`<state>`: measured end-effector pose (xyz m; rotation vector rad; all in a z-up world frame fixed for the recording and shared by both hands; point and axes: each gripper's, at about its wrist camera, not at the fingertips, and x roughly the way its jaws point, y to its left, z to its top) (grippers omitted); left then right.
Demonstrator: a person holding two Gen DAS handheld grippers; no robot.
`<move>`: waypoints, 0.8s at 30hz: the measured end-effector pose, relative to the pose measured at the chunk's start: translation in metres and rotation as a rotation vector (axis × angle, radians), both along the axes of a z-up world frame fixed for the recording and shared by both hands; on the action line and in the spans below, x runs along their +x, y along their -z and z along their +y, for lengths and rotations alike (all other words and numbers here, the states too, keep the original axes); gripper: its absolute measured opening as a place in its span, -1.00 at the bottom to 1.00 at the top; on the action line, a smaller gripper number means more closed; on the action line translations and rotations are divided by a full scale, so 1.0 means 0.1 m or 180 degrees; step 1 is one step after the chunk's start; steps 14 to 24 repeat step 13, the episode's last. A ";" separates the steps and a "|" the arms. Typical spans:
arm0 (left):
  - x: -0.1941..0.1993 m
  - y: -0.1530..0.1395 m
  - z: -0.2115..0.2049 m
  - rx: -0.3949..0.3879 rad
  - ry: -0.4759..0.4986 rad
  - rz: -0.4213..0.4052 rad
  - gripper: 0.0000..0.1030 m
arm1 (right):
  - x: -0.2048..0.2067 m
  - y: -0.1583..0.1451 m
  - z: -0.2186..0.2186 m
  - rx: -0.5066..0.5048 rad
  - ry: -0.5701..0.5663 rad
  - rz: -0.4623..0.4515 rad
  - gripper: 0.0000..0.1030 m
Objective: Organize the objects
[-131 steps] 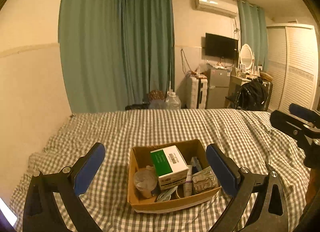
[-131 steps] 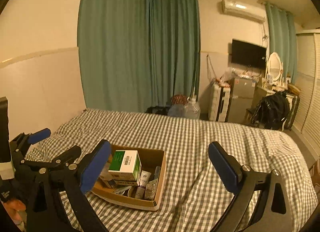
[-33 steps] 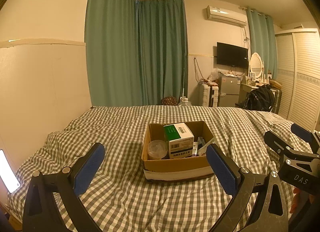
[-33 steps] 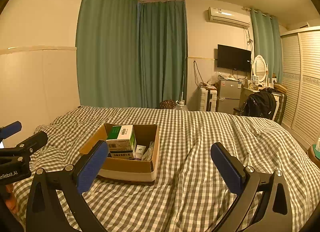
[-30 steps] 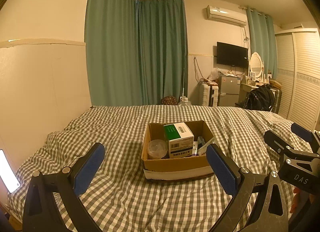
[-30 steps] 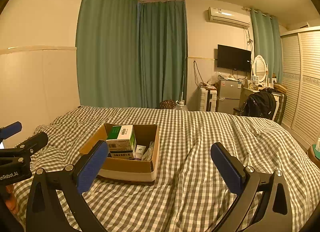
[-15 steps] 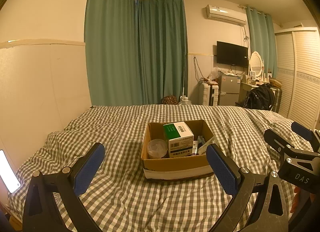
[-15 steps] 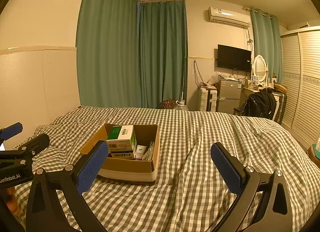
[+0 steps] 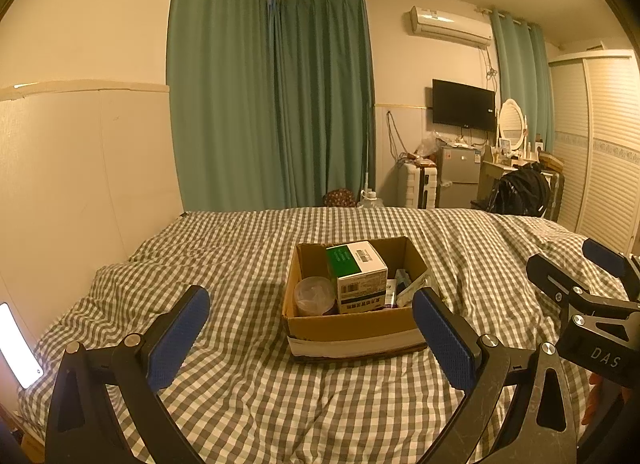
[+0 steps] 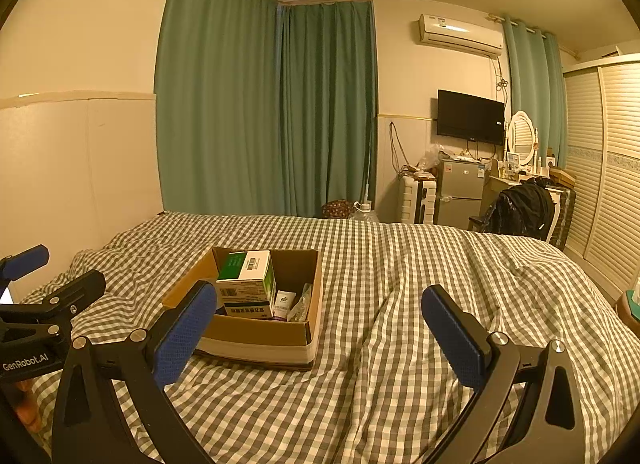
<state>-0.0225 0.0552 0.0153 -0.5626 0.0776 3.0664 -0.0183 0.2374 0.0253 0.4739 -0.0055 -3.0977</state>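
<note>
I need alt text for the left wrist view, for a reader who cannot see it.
An open cardboard box sits on a checked bedspread, holding a green-and-white carton and a round plastic container. The left gripper frames it, open and empty; the right gripper is at the right edge.

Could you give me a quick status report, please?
Left gripper and right gripper: jaws open, empty. Box full on the bed, untouched. Nothing in the way.

A cardboard box (image 9: 352, 328) sits on the bed (image 9: 240, 384), toward its left side. Inside the box, a carton (image 9: 357, 276) stands in the middle, a jar (image 9: 314, 296) left of it, small packets (image 9: 404, 288) right of it. Curtains (image 9: 272, 104) hang behind the bed.
</note>
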 end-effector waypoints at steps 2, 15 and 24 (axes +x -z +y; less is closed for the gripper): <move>-0.01 0.00 -0.01 0.0002 0.0002 -0.0009 1.00 | 0.00 0.00 0.00 0.0002 0.0001 -0.0006 0.99; 0.00 0.01 0.00 -0.0011 -0.0001 0.0005 1.00 | 0.01 0.01 0.01 0.0011 -0.0006 -0.0026 0.99; 0.00 0.01 0.00 -0.0011 -0.0001 0.0005 1.00 | 0.01 0.01 0.01 0.0011 -0.0006 -0.0026 0.99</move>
